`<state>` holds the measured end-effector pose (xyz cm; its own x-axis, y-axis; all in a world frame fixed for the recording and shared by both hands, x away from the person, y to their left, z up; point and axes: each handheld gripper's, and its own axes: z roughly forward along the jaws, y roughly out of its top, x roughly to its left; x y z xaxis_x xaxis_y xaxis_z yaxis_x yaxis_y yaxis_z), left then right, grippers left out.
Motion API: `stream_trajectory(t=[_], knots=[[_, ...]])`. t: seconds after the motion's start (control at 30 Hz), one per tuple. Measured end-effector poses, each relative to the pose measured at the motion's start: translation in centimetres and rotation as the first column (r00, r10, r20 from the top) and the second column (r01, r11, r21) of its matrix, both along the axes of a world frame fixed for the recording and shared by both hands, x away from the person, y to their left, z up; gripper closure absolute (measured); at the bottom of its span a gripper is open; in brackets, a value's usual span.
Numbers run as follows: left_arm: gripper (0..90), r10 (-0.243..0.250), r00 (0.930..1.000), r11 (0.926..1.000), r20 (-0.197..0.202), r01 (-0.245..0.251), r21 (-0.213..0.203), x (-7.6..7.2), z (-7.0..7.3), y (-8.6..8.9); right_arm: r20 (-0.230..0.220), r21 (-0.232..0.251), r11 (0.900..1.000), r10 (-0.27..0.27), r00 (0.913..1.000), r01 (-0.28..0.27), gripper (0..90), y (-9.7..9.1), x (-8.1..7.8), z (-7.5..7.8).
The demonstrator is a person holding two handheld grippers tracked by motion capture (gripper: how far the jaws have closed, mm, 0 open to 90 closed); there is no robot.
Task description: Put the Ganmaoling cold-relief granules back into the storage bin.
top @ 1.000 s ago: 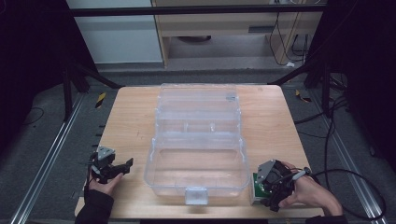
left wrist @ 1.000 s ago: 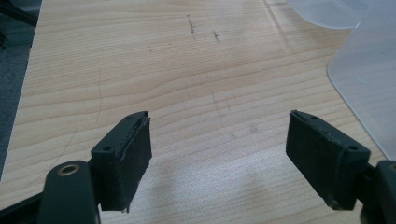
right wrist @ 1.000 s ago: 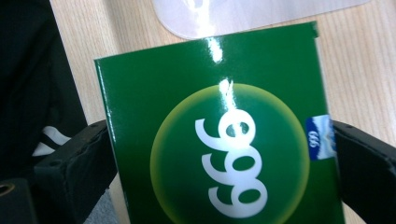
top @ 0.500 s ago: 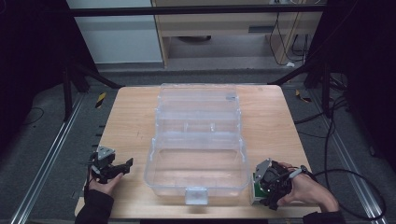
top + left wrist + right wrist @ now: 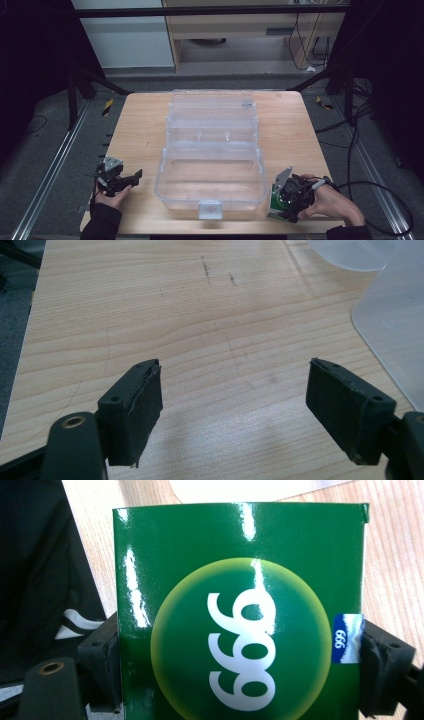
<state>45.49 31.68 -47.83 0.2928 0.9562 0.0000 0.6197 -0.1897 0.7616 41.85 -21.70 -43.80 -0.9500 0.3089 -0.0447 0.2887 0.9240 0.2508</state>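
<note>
Green box (image 5: 276, 199), the carton marked 999, sits clamped in my right gripper (image 5: 286, 197) at the near right corner of the worktop (image 5: 140, 125), just beside the open clear case (image 5: 212, 150), probably so I can lift it in; my left gripper (image 5: 120, 179) rests apart from the case on the near left. Along my left gripper (image 5: 235, 405), the jaws stand wide apart over bare wood, holding nothing and likely kept free. Along my right gripper (image 5: 240, 665), the jaws press the box's (image 5: 240, 615) two sides.

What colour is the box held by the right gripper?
Glossy green box, white "999" on a yellow-green circle; right gripper view.
</note>
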Motion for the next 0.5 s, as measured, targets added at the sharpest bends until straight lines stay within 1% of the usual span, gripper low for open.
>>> stream_trajectory(t=[0.07,0.1,0.13,0.2,0.23,0.27,0.33,0.37,0.47,0.5], knots=[[21.8,0.0,1.0,1.0,0.0,0.0,0.0,0.0,0.0,0.0,0.003,0.003,1.0,-0.002,1.0,0.002,16.2,-0.1,-0.1,0.1],[21.9,0.0,1.0,1.0,0.0,0.0,0.0,0.0,0.0,0.0,0.003,0.011,0.9999,-0.004,1.0,0.004,16.2,-0.1,-0.2,0.3],[21.8,0.0,1.0,1.0,0.0,0.0,0.0,0.0,0.0,0.0,0.005,0.038,0.9992,-0.012,0.9999,0.012,16.3,-0.4,-0.4,0.6],[21.9,0.0,1.0,1.0,-0.001,0.0,0.0,0.0,0.0,0.0,0.008,0.042,0.999,-0.012,0.9999,0.012,16.3,-0.5,-0.4,0.8],[21.9,0.0,1.0,1.0,-0.002,0.0,0.001,0.0,0.0,0.0,0.019,0.048,0.9988,-0.012,0.9998,0.011,16.2,-0.7,-0.8,1.4],[21.9,0.0,1.0,1.0,-0.002,0.0,0.001,0.0,0.0,0.0,0.019,0.048,0.9988,-0.012,0.9998,0.011,16.2,-0.7,-0.8,1.4],[21.9,0.0,1.0,1.0,-0.001,0.0,0.0,0.0,0.0,0.0,0.024,0.052,0.9985,-0.016,0.9996,0.015,16.2,-0.8,-1.1,2.0],[21.9,0.0,1.0,1.0,-0.001,0.0,0.001,0.0,0.0,0.0,0.034,0.059,0.9982,-0.008,0.9994,0.006,16.2,-0.9,-1.1,2.1],[21.9,0.0,1.0,1.0,-0.001,0.0,0.001,0.0,0.0,0.0,0.034,0.07,0.9971,-0.031,0.9989,0.029,16.2,-1.1,-1.6,3.2],[21.9,0.0,1.0,1.0,-0.001,0.0,0.0,0.0,0.0,0.0,0.037,0.078,0.9966,-0.031,0.9988,0.028,16.2,-1.2,-1.6,3.4]])
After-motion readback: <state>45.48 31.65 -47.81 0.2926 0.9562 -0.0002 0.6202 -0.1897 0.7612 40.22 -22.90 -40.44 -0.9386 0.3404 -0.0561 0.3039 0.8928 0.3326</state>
